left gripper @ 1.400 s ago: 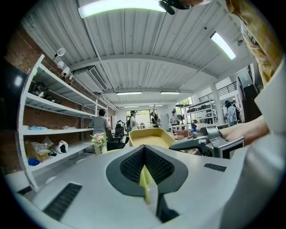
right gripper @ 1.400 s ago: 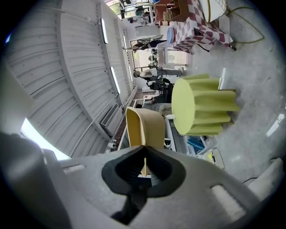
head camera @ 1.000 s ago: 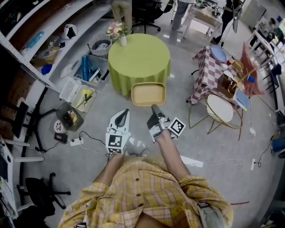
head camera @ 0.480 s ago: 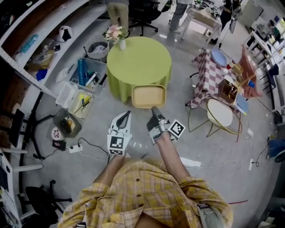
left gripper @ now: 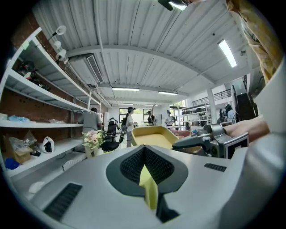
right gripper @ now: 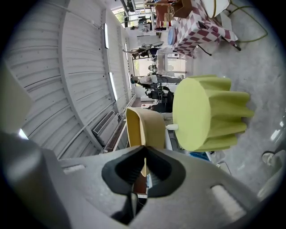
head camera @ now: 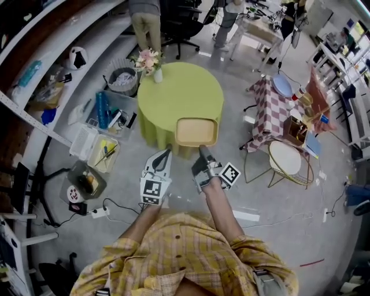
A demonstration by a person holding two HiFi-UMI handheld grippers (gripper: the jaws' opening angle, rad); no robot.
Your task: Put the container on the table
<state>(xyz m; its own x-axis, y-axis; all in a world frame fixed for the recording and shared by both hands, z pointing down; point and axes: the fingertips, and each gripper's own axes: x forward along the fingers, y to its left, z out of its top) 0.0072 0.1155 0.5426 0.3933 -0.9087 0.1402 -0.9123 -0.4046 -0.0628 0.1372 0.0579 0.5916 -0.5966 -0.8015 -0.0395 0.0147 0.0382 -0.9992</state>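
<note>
The yellow container (head camera: pixel 196 132) is a shallow tray held level over the near edge of the round green table (head camera: pixel 179 95). My right gripper (head camera: pixel 202 150) is shut on the tray's near rim; in the right gripper view the rim (right gripper: pixel 145 127) stands between the jaws, with the table (right gripper: pixel 205 112) beyond. My left gripper (head camera: pixel 163 155) hangs just left of the tray, shut and holding nothing. In the left gripper view the container (left gripper: pixel 152 134) shows ahead to the right, with the right gripper (left gripper: pixel 196 142) on it.
A vase of flowers (head camera: pixel 151 60) stands at the table's far left edge. Bins of clutter (head camera: pixel 101 144) and shelving lie to the left. A checked table (head camera: pixel 277 101) and a round-seat chair (head camera: pixel 285 156) stand to the right. People (head camera: pixel 144 17) are at the back.
Both grippers and the container have moved forward toward the green table. The tray now overlaps the table's near edge instead of hanging in front of it.
</note>
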